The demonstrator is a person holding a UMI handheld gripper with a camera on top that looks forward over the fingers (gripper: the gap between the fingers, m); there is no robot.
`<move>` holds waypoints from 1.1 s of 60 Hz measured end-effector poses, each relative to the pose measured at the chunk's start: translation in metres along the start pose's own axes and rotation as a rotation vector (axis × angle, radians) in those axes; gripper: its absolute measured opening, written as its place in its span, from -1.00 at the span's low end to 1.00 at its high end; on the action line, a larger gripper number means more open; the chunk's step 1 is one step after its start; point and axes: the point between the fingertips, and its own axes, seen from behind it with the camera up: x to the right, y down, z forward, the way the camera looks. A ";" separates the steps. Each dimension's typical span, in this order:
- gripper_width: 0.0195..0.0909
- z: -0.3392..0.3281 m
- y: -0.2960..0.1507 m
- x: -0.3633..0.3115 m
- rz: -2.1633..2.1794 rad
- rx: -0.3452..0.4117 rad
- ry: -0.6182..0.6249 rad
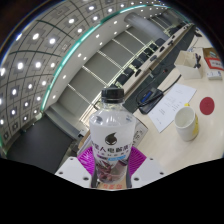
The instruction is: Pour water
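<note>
Clear plastic fills the middle of what we see: a water bottle (pixel 112 135) with a black cap and a white label bearing a round dark logo and printed characters, standing tilted a little between the fingers of our tongs (pixel 110 172). The magenta pads (pixel 136 160) press against the lower part of the bottle on both sides, so we judge the tongs pinched onto it, though the fingers themselves are mostly hidden behind the bottle. Beyond the bottle and off to one side, a white cup (pixel 186 121) sits on the pale counter (pixel 165 140), well apart from the bottle. Near the cup we see a round pink coaster (pixel 208 105), a sheet of white paper (pixel 175 98) and a dark flat thing like a phone (pixel 150 99) lying just behind the bottle's shoulder. Farther back the counter runs on in a long row with dark chairs and screens, under a ceiling (pixel 60 45) studded with small round lights. The whole scene leans, the counter slanting upward away from us.
</note>
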 end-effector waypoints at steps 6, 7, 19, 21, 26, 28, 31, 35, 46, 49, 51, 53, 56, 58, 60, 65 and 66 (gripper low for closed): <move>-0.44 0.022 -0.022 0.012 0.304 0.000 -0.069; -0.44 0.026 -0.025 0.014 0.355 0.001 -0.081; -0.45 0.036 -0.063 0.044 0.917 0.046 -0.197; -0.45 0.051 -0.063 0.053 0.978 0.058 -0.214; -0.45 0.052 -0.070 0.066 1.112 0.068 -0.244; -0.45 0.046 -0.075 0.066 1.156 0.072 -0.253; -0.45 0.059 -0.075 0.069 1.202 0.069 -0.264; -0.45 0.063 -0.077 0.072 1.229 0.068 -0.270; -0.44 0.064 -0.077 0.068 1.257 0.030 -0.261; -0.45 0.061 -0.076 0.062 1.231 0.012 -0.253; -0.45 0.061 -0.077 0.056 1.190 -0.003 -0.254; -0.45 0.059 -0.078 0.050 1.126 -0.018 -0.250; -0.45 0.052 -0.082 0.041 1.004 -0.035 -0.242; -0.45 0.050 -0.088 0.037 0.913 -0.035 -0.230; -0.45 0.048 -0.096 0.035 0.817 -0.032 -0.217; -0.45 0.038 -0.123 0.039 0.570 -0.001 -0.172; -0.44 0.036 -0.129 0.041 0.524 0.007 -0.160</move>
